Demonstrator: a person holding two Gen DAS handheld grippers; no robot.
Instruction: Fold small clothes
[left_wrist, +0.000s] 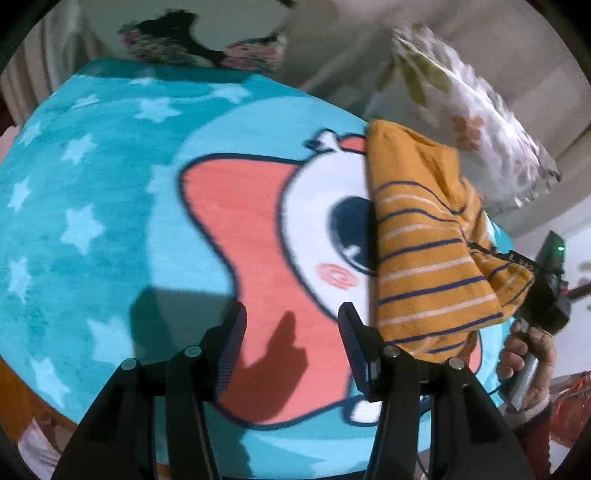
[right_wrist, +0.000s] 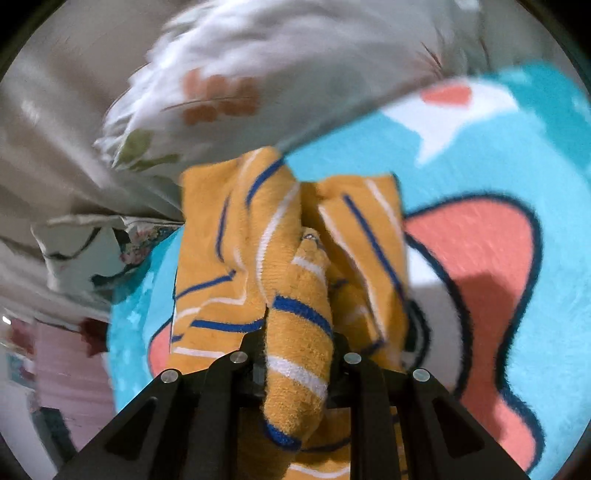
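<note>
The right gripper (right_wrist: 297, 343) pinches a fold of the striped orange shirt (left_wrist: 424, 254), lifting it at the blanket's (left_wrist: 110, 206) right edge beside a floral pillow (left_wrist: 476, 122). The left gripper (left_wrist: 291, 332) hangs spread wide, holding nothing, over the blanket's bare middle.

Lighting's decent for you, soft and indoor, colours on the blanket (left_wrist: 92, 206) pop. You get a hard shadow on it just beyond the left gripper (left_wrist: 291, 332). Heavy fisheye bend with black corners in both views. The far pillow (right_wrist: 258, 74) is badly motion-smeared, especially in the right wrist view, and the striped garment (right_wrist: 295, 332) up close is soft.
</note>
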